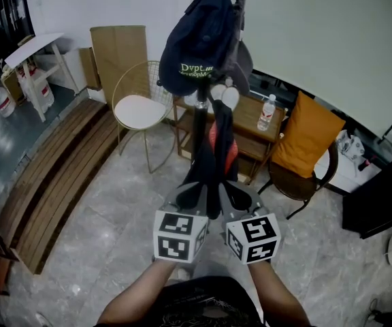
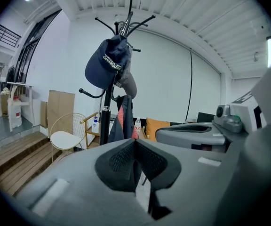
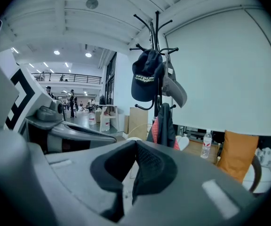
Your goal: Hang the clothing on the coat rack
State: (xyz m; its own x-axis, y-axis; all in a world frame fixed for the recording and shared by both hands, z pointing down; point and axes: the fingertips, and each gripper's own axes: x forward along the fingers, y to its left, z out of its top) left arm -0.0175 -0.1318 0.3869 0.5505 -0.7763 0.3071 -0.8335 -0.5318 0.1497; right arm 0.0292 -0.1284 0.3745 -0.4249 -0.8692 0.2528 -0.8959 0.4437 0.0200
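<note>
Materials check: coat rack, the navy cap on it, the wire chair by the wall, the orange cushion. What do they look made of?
Coat rack: likely metal; black, slight sheen, thin curved hooks.
Cap: matte navy fabric; it droops softly over its hook.
Chair: thin gold-toned wire frame, probably metal; white seat, material unclear.
Cushion: matte orange fabric, soft slumped shape.

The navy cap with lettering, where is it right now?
In the head view the navy cap hangs at top centre on the coat rack, above the dark-and-red jacket on the same pole, with a gold wire chair to its left.
</note>
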